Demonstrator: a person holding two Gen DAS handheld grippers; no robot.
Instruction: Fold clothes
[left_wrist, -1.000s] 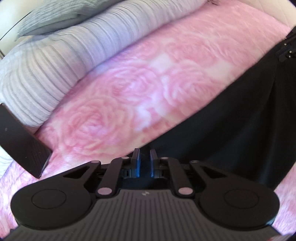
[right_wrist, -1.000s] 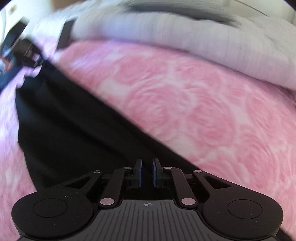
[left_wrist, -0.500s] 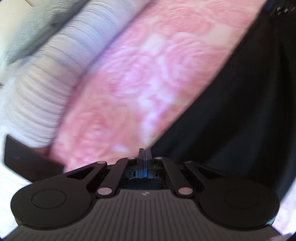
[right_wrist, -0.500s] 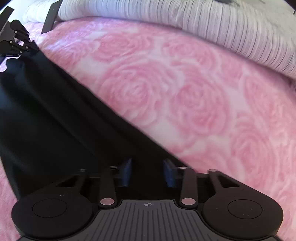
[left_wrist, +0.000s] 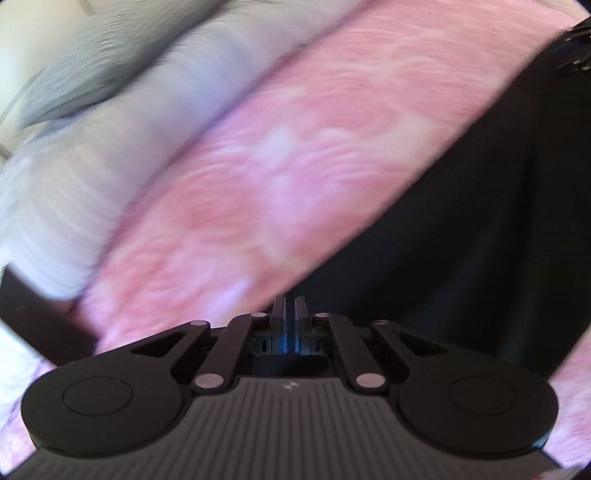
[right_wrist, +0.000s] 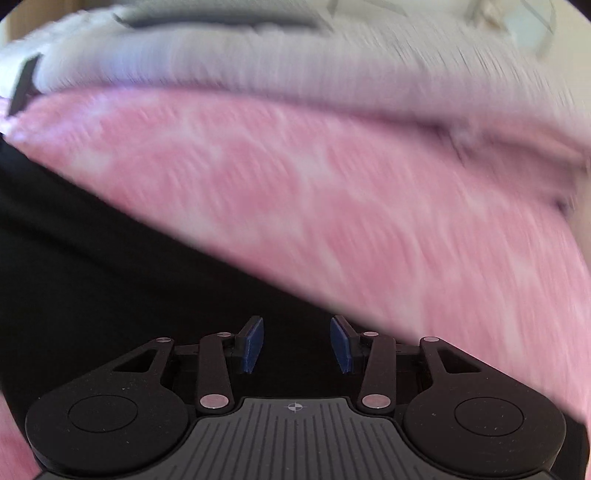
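With the left tool (left_wrist: 289, 314) closed, whether on cloth I cannot tell, and the right tool (right_wrist: 296, 345) opening empty above the black garment (right_wrist: 110, 288) on the bed (right_wrist: 332, 206), lay the fold flat before regripping

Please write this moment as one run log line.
left gripper: shut | right gripper: jaws opening over black garment | surface: pink rose bedspread

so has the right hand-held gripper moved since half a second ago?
Yes. In the right wrist view the striped pillow edge sits lower in frame and the picture is smeared, so the right hand-held gripper has swung toward it over the black garment, jaws opening.
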